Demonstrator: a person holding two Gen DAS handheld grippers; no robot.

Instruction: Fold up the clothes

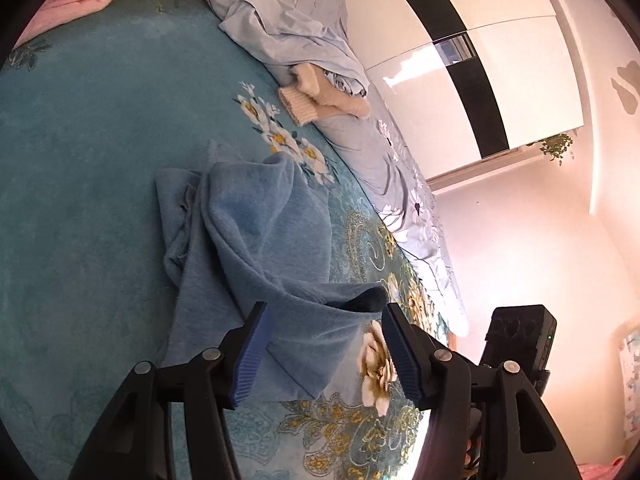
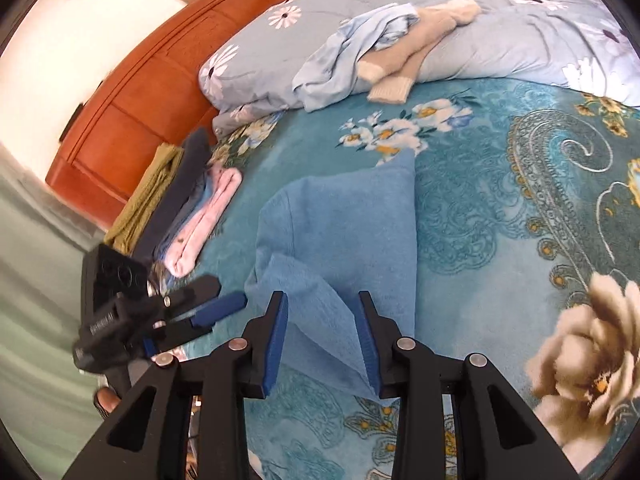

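A light blue garment (image 1: 260, 248) lies crumpled on the teal floral bedspread (image 1: 92, 128). It also shows in the right wrist view (image 2: 344, 236). My left gripper (image 1: 324, 350) is open, its blue pads either side of the garment's near edge. My right gripper (image 2: 322, 344) is open too, with a raised fold of the garment standing between its pads. The left gripper also shows at the left of the right wrist view (image 2: 204, 308), beside the garment's edge.
A cream sweater (image 2: 416, 52) and a pale blue shirt (image 2: 344, 64) lie on the floral duvet (image 2: 520, 32) at the back. A stack of folded clothes (image 2: 188, 208) sits by the wooden headboard (image 2: 132, 92). The other gripper's body (image 1: 520, 340) is at the bed's edge.
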